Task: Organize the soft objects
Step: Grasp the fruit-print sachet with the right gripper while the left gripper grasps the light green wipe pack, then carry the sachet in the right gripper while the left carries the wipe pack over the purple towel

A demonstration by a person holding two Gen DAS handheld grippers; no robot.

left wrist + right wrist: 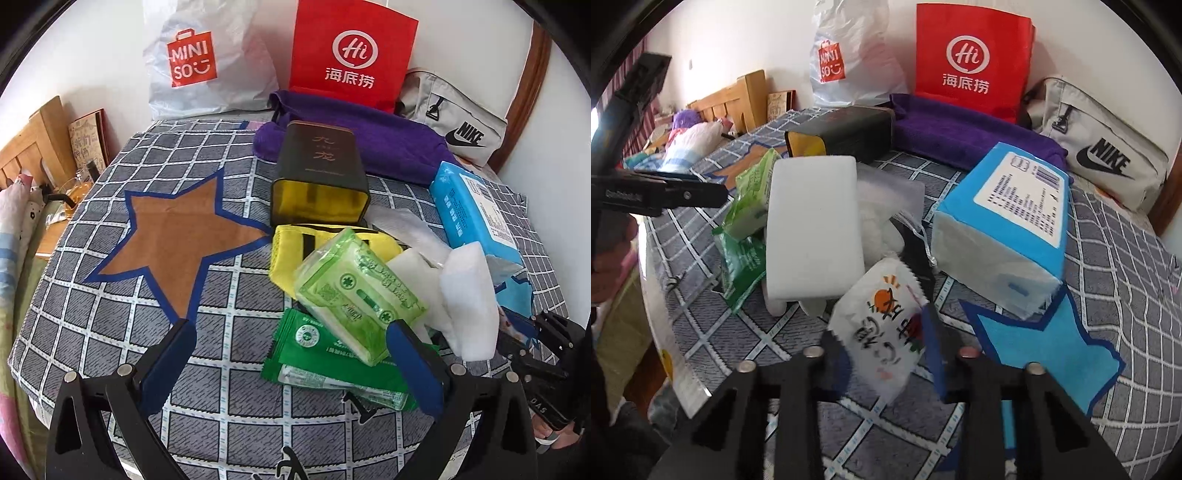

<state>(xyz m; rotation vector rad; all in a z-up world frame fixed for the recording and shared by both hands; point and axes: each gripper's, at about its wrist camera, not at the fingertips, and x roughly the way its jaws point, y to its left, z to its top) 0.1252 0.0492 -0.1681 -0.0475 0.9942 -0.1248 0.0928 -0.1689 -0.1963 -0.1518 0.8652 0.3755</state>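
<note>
**Soft packets piled on a checked cloth, one held by the right tool**

The checked cloth (110, 314) covers the table, with a brown star (177, 236) and a blue star (1045, 339) printed on it. At the back stand a red paper bag (351, 55) and a white Miniso bag (199, 62), with a purple towel (388, 144) and a grey Nike pouch (458, 129) before them. A dark tin box (321, 173) lies on its side. Beside it is a blue tissue pack (1008, 221). A white sponge block (812, 225) rests on the pile, touching the light green tissue packet (358, 291), which lies on a dark green wipe packet (325, 362).

The left hand-held gripper (291, 365) is spread wide, holding nothing. The right hand-held gripper (882, 354) pinches a white wipe sachet (882, 339) above the cloth.
</note>
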